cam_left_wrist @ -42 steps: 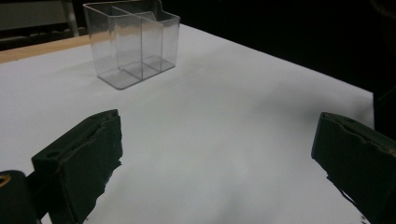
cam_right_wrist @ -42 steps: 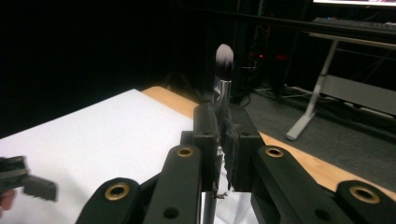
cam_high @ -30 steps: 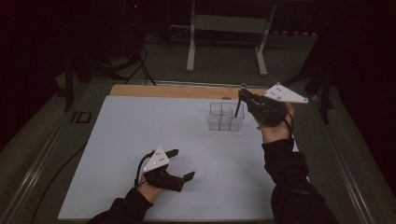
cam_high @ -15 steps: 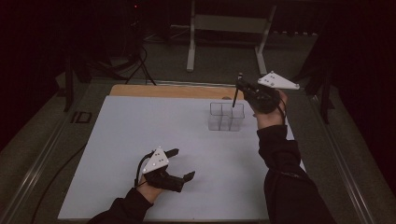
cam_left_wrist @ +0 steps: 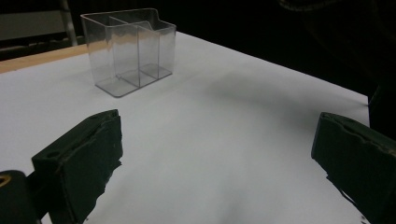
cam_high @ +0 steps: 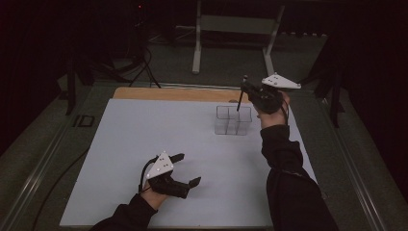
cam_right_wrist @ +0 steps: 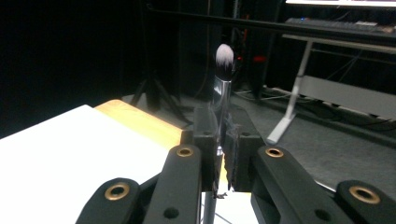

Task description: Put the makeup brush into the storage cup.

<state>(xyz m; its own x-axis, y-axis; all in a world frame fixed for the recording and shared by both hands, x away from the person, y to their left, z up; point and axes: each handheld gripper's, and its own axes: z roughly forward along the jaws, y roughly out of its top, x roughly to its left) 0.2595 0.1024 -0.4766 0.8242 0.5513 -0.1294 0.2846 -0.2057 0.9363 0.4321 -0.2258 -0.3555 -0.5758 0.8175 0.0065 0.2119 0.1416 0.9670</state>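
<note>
Dark studio surrounds a white table (cam_high: 144,139). At left, the left gripper (cam_high: 185,169) rests low on the sheet with jaws spread wide and nothing between them, well apart from the clear divided organizer (cam_high: 233,120) farther back to its right. At right, the right gripper (cam_high: 247,90) pinches a makeup brush (cam_right_wrist: 223,79) upright, bristles up, handle hanging over the organizer's right-hand compartment: the drop looks straight down.

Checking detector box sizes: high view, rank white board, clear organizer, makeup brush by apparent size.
1. white board
2. clear organizer
3. makeup brush, a thin stick clamped in the right claw, which stands over the organizer
</note>
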